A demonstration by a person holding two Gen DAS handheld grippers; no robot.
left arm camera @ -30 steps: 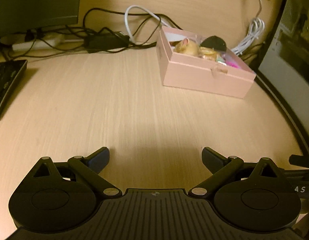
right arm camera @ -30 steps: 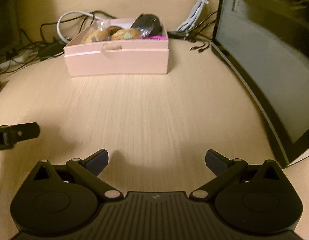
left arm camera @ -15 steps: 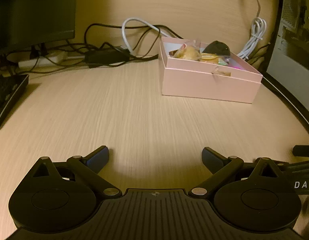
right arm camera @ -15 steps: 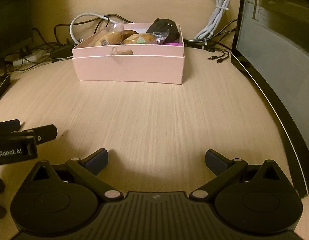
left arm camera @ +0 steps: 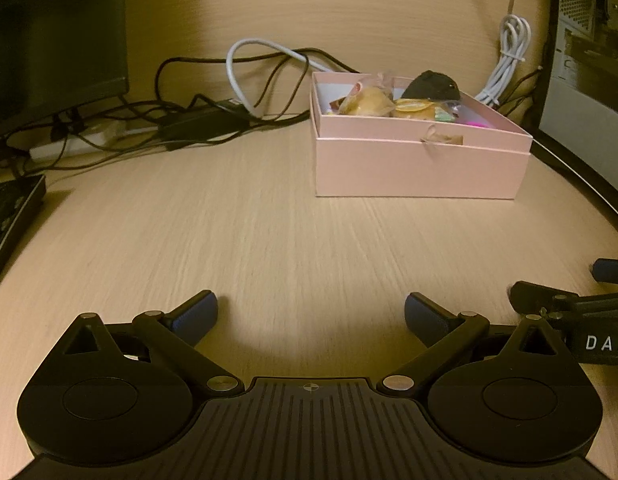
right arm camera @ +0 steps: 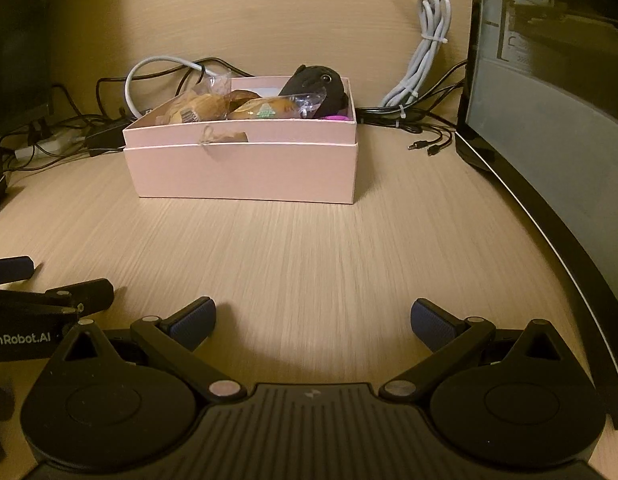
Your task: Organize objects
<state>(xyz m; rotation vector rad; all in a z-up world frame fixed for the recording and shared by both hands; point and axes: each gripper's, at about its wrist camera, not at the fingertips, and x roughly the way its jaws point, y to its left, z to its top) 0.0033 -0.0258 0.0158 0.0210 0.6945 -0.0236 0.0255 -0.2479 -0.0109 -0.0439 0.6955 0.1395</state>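
Wood-grain counter (right arm camera: 309, 264), wood back panel, dim warm light. Big dark-framed panel (right arm camera: 549, 168) along the right edge, monitor (left arm camera: 53, 40) back left, keyboard (left arm camera: 9, 220) corner at far left.

Pink box (right arm camera: 245, 168) sits toward the back of the counter, lid off and apparently nested under it. Already loaded: wrapped buns (right arm camera: 205, 108), a black plush (right arm camera: 317, 84), something magenta (right arm camera: 337, 118) at the right end. Bundled white cable (right arm camera: 425, 60) and loose black cables (left arm camera: 197, 120) lie behind the box, not in it.

Left gripper (left arm camera: 311, 312) and right gripper (right arm camera: 313, 320) are low over the counter, side by side, well short of the box. Jaws on both are spread wide and hold nothing.

Step, as I read it: collecting looks done or nearly so. No loose item on the counter between grippers and box. Next move depends on whether anything is left out of frame. If so, go find it. If not, maybe straighten the box or just back off.

Can't tell: what the magenta thing is, what lies under the buns, the tag (right arm camera: 225, 136) on the box front (unreadable). Each gripper is cut off by the other camera's frame edge, and the person isn't visible.
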